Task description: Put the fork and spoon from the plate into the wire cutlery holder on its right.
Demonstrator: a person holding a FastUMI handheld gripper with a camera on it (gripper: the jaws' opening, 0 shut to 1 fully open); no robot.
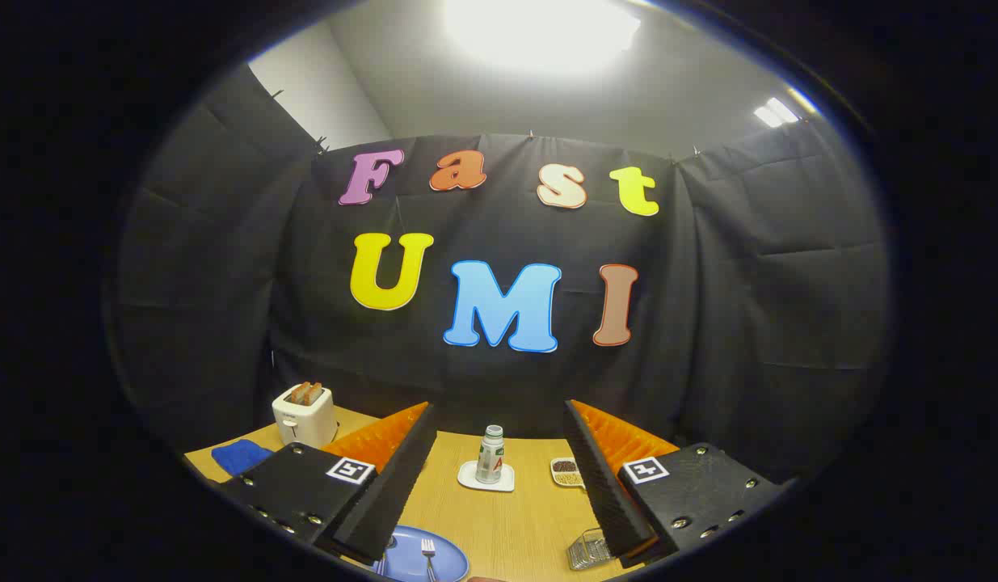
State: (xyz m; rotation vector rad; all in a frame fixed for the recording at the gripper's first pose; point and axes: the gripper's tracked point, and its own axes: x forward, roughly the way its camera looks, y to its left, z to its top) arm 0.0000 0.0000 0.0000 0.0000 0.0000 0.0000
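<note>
Now the gripper [499, 477] is wide open and holds nothing. Its fingers sit high above the round blue plate [446, 558], where the silver metal fork [427, 554] lies. Coming down crooked could knock the clear wire cutlery holder [587, 551] over. The small white bottle's [490, 454] label is too blurry to read.

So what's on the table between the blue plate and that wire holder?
Nothing: in the gripper view, only bare wooden table lies between the blue plate and the wire cutlery holder. The gripper hangs open above.
</note>
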